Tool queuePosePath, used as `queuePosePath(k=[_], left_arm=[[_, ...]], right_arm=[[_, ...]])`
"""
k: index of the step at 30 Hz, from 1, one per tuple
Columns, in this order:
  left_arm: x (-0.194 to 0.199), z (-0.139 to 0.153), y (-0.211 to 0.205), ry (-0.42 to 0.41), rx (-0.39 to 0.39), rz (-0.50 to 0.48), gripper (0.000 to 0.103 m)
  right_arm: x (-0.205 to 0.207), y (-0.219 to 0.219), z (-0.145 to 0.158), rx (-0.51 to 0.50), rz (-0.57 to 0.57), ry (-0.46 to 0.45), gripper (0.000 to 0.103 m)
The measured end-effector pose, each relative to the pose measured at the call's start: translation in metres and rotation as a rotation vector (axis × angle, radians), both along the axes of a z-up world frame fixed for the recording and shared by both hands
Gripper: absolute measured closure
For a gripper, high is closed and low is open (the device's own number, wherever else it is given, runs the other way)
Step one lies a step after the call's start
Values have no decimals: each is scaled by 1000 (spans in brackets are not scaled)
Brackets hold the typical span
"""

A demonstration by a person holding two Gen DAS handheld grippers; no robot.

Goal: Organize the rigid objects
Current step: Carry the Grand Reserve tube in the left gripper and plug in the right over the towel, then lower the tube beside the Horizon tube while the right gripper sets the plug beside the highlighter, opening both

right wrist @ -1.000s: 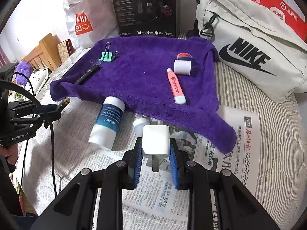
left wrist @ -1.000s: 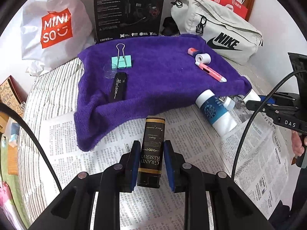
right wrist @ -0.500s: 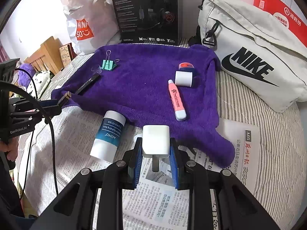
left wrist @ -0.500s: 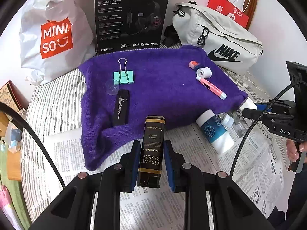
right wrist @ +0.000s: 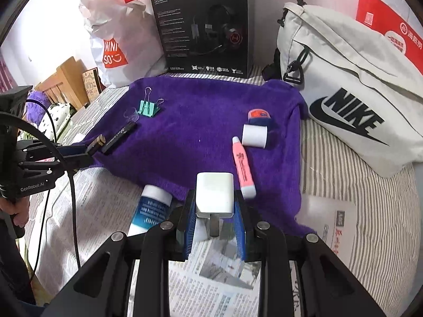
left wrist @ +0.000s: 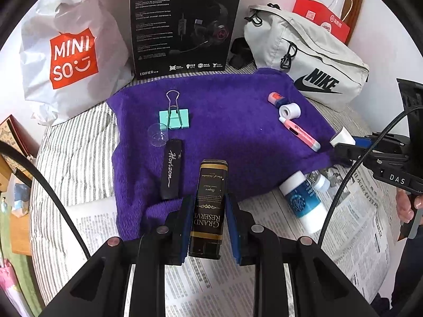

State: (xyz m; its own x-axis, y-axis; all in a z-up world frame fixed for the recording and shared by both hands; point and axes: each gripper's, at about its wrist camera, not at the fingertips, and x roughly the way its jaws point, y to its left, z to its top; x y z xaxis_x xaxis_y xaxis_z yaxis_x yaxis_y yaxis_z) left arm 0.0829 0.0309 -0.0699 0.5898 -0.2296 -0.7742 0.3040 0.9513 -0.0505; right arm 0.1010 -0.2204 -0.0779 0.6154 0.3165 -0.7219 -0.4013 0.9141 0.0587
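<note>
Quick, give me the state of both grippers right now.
Left gripper: jaws closed on the black Grand Reserve box.
Right gripper: jaws closed on the white charger plug.

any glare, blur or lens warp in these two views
Left wrist view: strong fisheye bending and dark vignette at the corners; the black-and-gold GRAND RESERVE box in the left tool is sharp. Right wrist view: same warp; the white plug adapter in the right tool looks slightly washed out, and the white Nike bag stretches.
</note>
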Motion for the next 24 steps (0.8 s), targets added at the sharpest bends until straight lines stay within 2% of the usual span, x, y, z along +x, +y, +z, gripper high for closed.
queuePosePath(k=[24], left_arm=[[68, -11, -10, 58, 12, -21, 79]], right_arm=[[64, 19, -20, -34, 7, 86, 77]])
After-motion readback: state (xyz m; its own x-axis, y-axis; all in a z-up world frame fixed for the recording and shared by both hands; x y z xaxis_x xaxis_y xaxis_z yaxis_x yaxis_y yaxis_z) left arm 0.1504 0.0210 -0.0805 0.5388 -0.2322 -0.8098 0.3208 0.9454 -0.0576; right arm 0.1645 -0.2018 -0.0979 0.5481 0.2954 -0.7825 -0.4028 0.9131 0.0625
